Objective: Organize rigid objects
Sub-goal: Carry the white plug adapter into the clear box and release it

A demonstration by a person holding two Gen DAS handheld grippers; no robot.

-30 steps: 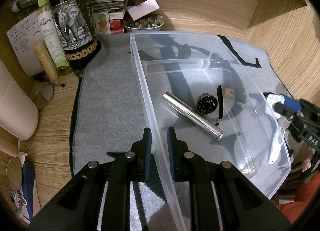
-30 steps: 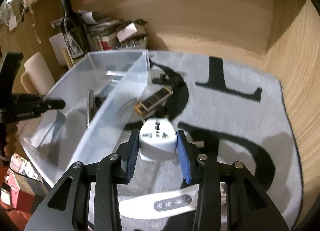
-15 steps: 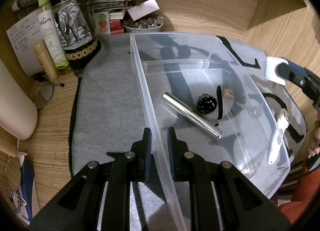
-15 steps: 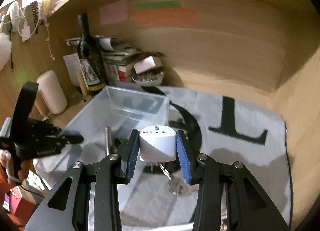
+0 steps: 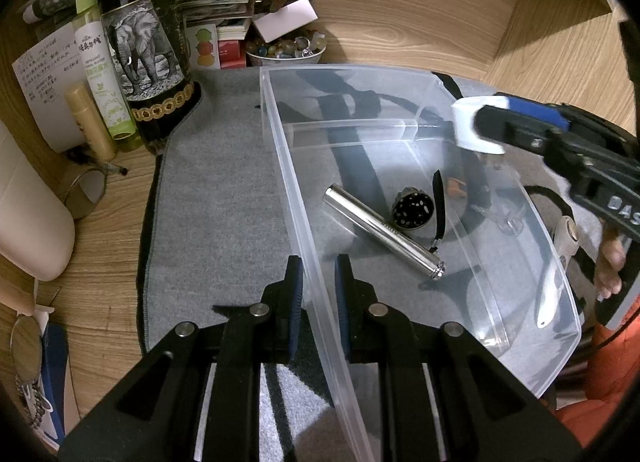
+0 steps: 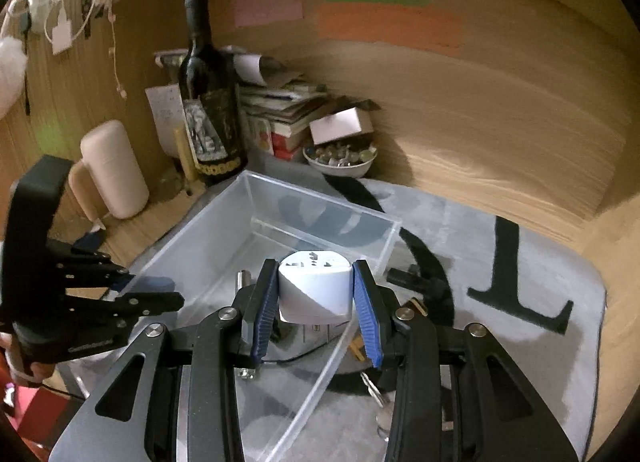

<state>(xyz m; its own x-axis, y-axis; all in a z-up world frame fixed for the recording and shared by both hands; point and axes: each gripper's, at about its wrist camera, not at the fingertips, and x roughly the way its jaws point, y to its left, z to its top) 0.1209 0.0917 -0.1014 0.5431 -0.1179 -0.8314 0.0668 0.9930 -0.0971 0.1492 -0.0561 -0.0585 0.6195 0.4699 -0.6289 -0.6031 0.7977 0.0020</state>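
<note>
While the right tongs (image 6: pixel 316 312) are clamping a white travel adapter (image 6: pixel 315 288) above the clear bin (image 5: pixel 416 78) | left tongs (image 5: pixel 318 294) are pinching the bin's near wall between their pads | silver flashlight (image 5: pixel 384 232) is lying inside, ahead-right of the left tongs | wine bottle (image 5: pixel 148 50) is standing far ahead-left on the worktop (image 5: pixel 400 2)

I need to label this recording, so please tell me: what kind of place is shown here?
Probably a home desk nook: wood-panel walls with sticky notes, a wine bottle beside stacked books, and a grey desk mat.
</note>
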